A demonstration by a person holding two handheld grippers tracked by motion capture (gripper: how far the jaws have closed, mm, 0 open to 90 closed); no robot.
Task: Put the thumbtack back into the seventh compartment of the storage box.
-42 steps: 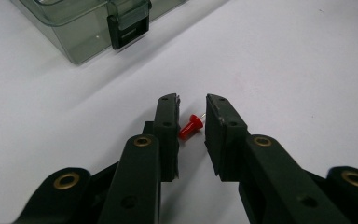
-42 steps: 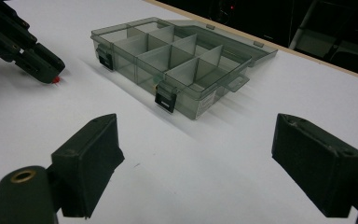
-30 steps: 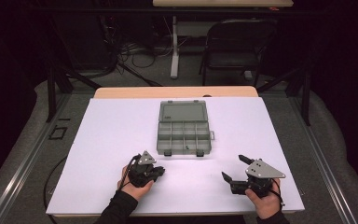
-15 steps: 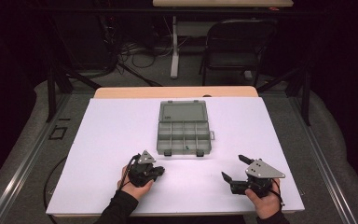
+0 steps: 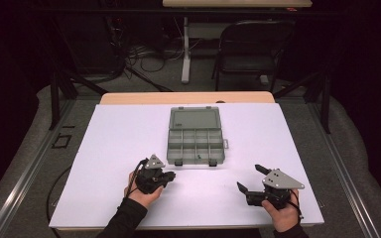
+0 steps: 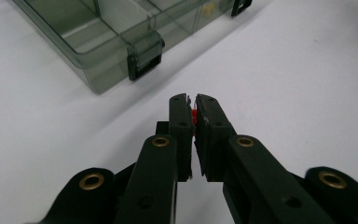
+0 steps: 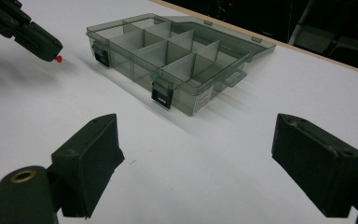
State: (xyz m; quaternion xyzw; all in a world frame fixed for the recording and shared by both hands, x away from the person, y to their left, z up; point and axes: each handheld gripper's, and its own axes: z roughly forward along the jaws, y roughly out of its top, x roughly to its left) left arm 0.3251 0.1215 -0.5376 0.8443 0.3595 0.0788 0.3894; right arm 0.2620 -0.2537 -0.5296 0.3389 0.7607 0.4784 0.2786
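Observation:
A clear grey compartment box (image 5: 195, 137) lies open in the middle of the white table, its lid folded back on the far side. My left gripper (image 5: 170, 175) hovers just in front of the box's near left corner, shut on a small red piece (image 6: 194, 115) pinched between its jaws. That red piece (image 7: 58, 59) pokes from the left gripper's tip (image 7: 46, 49) in the right gripper view. My right gripper (image 5: 249, 178) is held near the table's front right, jaws wide open with nothing between them. The box (image 7: 170, 56) has several dividers; a tiny object lies in one near compartment.
Two black latches (image 6: 144, 60) sit on the box's near wall. The white table sheet (image 5: 104, 144) is bare to the left and right of the box. A black chair (image 5: 250, 47) and cables stand on the floor beyond the table's far edge.

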